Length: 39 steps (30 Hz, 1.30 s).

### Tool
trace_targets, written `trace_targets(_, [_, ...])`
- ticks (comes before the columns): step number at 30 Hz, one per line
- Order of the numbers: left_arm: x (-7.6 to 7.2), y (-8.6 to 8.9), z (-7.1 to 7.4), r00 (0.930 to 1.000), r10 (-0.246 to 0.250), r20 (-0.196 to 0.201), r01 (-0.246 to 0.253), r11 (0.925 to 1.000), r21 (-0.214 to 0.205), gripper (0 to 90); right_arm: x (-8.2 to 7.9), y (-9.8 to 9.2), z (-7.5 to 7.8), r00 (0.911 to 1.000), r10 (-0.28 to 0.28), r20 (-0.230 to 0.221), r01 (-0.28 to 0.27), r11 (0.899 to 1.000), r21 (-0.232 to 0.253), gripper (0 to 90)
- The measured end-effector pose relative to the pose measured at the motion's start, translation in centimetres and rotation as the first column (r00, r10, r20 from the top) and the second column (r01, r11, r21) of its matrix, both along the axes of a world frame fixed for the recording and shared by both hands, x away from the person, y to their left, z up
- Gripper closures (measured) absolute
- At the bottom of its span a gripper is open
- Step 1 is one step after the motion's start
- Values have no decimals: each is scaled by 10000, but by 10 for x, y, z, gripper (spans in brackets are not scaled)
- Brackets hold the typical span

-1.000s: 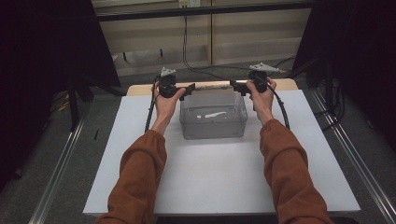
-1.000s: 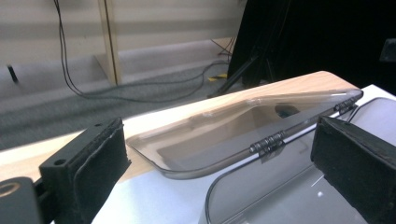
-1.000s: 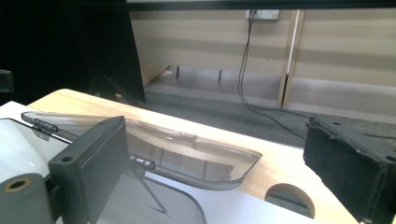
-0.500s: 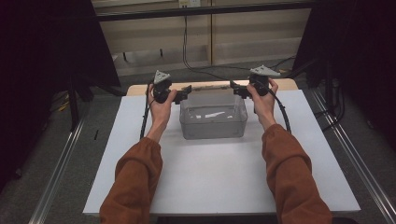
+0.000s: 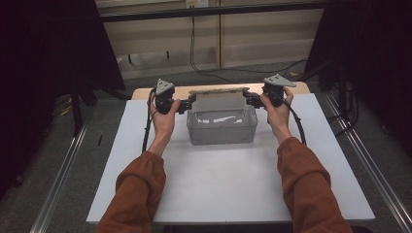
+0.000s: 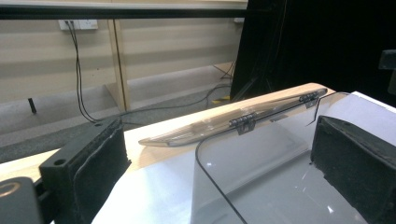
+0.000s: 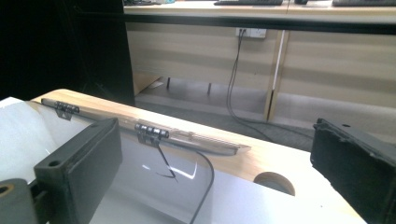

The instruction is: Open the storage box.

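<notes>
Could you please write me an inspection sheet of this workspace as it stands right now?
Surface: white board on a wooden table, bare in front.
Job's things: clear plastic box, hinged lid folded open behind it.
Clutter: nothing seen.
Tongs: left tongs open at the box's left end; right tongs open at its right end; neither is closed on it.
Cables: black cable trails from the left tongs; wall cables behind.
Surroundings: dark curtains, grey floor.
</notes>
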State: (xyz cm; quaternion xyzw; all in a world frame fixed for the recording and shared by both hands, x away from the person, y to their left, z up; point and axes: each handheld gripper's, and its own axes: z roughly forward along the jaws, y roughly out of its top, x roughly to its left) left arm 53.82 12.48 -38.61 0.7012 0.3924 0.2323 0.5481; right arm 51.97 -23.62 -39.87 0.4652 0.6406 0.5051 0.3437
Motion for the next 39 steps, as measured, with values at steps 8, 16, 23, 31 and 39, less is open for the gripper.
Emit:
trace_targets(8, [-12, 14, 5, 9995, 181, 259, -182, 9998, 50, 36, -15, 0, -2, 9996, 2, 267, -4, 10000, 50, 15])
trace_targets(16, [-29, 24, 5, 9987, 186, 483, -180, 9998, -122, 33, -29, 9, 7, 9971, 95, 755, -98, 9999, 38, 4])
trace_targets(23, [-44, 33, 5, 9965, 393, 743, -374, 9989, -271, 33, -43, 8, 5, 9976, -27, 694, 34, 9999, -102, 1])
trace_targets(31, [-60, 43, 4, 9932, 605, 995, -573, 9977, -349, 33, -60, 1, 1, 9969, -129, 771, 136, 9999, -78, 1])
trace_targets(39, [-80, 48, -1, 9879, 753, 1353, -736, 9971, -178, 33, -79, -4, -1, 9949, -129, 998, 155, 9996, -248, 2])
